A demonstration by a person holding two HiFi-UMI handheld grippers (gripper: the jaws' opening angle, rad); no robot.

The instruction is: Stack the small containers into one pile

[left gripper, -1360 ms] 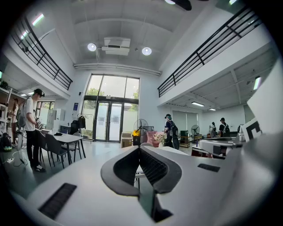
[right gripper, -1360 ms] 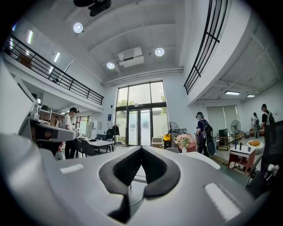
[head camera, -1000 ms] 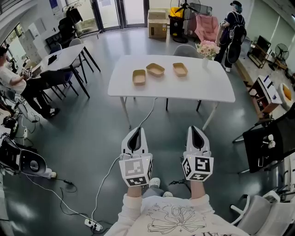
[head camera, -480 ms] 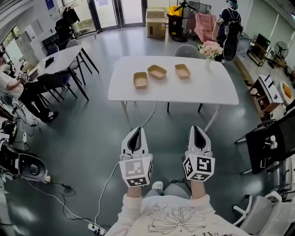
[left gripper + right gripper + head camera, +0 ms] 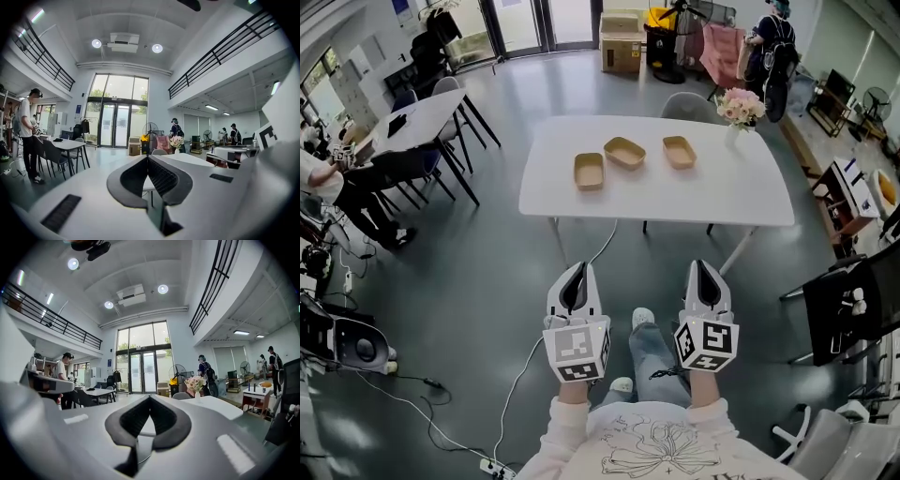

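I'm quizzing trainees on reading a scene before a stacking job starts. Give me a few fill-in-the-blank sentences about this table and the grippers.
1. The white table holds ___ small containers, none inside another.
2. In the head view, the flowers stand at the table's far ___ corner.
3. The left gripper and the right gripper both have their jaws ___, with nothing between them.

Missing words: three; right; shut.

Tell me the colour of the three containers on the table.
The containers are tan brown; the head view shows it best.
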